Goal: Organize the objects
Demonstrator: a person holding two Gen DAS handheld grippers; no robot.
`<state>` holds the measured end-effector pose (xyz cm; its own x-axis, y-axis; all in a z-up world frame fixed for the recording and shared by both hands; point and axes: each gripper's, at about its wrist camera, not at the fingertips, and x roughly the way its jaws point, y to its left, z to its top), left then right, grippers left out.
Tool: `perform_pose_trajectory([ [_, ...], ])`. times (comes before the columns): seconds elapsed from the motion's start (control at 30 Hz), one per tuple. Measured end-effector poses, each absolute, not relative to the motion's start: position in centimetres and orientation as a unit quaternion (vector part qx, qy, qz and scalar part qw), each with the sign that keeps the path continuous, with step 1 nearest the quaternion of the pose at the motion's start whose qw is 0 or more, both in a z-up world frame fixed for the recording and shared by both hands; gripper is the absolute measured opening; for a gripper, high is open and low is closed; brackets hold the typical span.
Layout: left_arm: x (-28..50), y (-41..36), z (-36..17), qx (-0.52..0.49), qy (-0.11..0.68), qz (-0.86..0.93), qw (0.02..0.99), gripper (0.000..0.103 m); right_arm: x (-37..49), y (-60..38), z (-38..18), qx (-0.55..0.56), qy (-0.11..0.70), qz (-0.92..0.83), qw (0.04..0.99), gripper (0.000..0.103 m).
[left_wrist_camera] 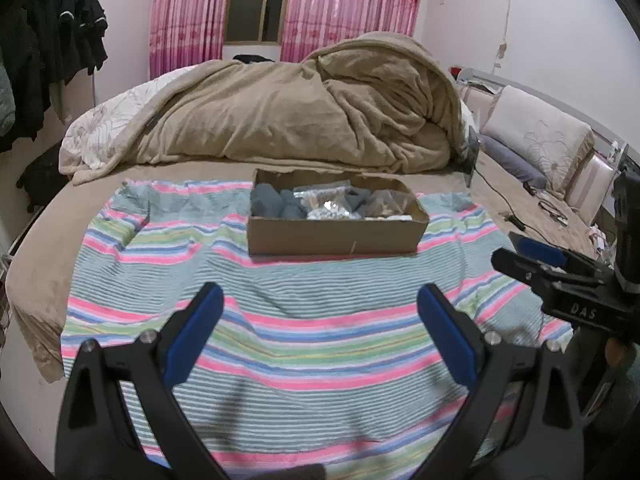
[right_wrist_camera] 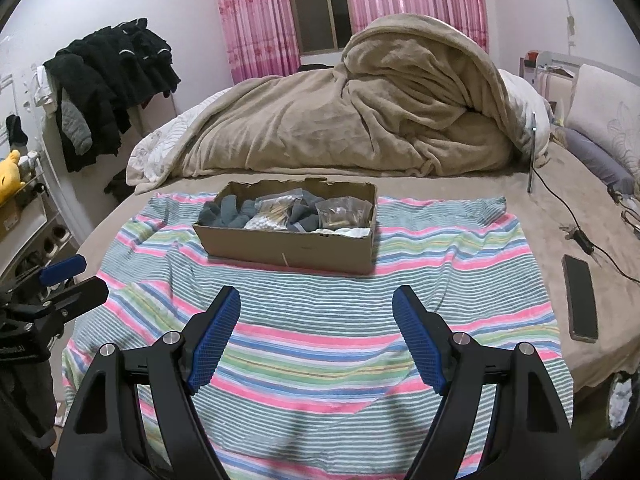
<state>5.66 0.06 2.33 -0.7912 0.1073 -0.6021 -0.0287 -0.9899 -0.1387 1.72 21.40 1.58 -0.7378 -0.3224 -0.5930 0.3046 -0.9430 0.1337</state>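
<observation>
An open cardboard box [left_wrist_camera: 336, 236] [right_wrist_camera: 288, 246] sits on a striped towel [left_wrist_camera: 304, 332] [right_wrist_camera: 312, 320] spread over the bed. Inside lie grey socks [left_wrist_camera: 272, 202] [right_wrist_camera: 230, 210] and clear plastic bags of small items [left_wrist_camera: 324, 200] [right_wrist_camera: 342, 212]. My left gripper [left_wrist_camera: 320, 300] hovers open above the towel, short of the box, with nothing between its blue pads. My right gripper [right_wrist_camera: 316, 300] is likewise open and empty, a little nearer than the box. Each gripper shows at the edge of the other's view: the right gripper [left_wrist_camera: 532, 258], the left gripper [right_wrist_camera: 74, 276].
A heaped tan blanket [left_wrist_camera: 288, 116] [right_wrist_camera: 360, 112] fills the bed behind the box. A dark phone [right_wrist_camera: 580, 298] and a charger cable [right_wrist_camera: 576, 220] lie on the bed at the right. Pillows [left_wrist_camera: 536, 132] line the headboard. Dark clothes [right_wrist_camera: 108, 84] hang at the left.
</observation>
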Motion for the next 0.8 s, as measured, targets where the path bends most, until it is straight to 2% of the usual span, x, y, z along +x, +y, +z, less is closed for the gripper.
perform_pose_trajectory([
  [0.8,5.5,-0.5,2.5,-0.32,-0.072,0.944,0.039,0.098,0.7,20.4,1.4,0.33,0.005,-0.928,0.171,0.081],
])
